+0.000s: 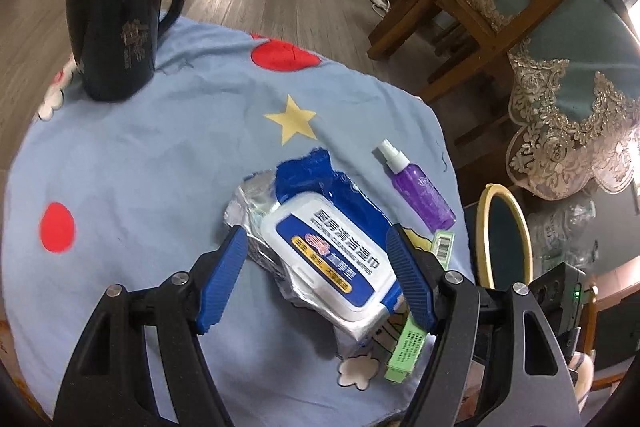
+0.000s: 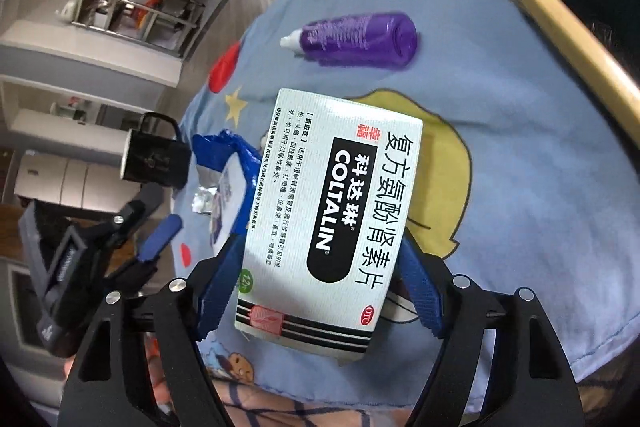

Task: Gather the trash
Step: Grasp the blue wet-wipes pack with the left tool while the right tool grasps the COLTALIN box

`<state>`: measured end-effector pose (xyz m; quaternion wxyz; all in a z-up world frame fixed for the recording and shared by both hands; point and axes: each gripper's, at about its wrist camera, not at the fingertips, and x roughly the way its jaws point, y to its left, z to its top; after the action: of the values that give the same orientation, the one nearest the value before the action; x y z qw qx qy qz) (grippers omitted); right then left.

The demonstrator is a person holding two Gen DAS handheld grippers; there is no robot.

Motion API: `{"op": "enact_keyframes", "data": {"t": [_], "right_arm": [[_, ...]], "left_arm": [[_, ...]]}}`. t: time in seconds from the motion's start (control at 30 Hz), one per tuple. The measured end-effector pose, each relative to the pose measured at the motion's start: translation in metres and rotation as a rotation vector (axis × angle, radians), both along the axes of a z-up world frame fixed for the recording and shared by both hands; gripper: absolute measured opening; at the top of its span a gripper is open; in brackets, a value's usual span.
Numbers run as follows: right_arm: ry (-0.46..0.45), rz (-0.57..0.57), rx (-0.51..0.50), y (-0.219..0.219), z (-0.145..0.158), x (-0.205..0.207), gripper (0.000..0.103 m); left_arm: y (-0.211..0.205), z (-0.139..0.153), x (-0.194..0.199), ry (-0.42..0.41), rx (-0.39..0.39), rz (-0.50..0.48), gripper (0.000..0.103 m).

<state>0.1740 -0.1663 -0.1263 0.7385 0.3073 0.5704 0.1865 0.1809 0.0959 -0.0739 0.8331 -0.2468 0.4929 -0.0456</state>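
I am at the pickup step. My left gripper [image 1: 316, 275] is spread around the wipes pack [image 1: 320, 247] on the table cloth [image 1: 160, 155]; next it must squeeze and lift. My right gripper [image 2: 320, 283] pinches the medicine box [image 2: 332, 211] between its pads, above the cloth.

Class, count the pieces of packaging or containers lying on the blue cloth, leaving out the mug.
3: the wet wipes pack between the left gripper's jaws, the purple spray bottle to its right, and the medicine box between the right gripper's jaws. More may be hidden.
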Motion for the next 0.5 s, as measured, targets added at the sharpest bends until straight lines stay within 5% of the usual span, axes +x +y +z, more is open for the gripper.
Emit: {"op": "enact_keyframes", "data": {"t": [0.4,0.5], "right_arm": [[-0.163,0.035,-0.103,-0.055,0.055,-0.013,0.076],[-0.191,0.04,-0.126,-0.061,0.06,-0.018,0.076]], "left_arm": [[-0.02,-0.02,0.002,0.09,-0.027,-0.009,0.071],[-0.02,-0.032,0.002,0.12,-0.092,0.019,0.069]]}}
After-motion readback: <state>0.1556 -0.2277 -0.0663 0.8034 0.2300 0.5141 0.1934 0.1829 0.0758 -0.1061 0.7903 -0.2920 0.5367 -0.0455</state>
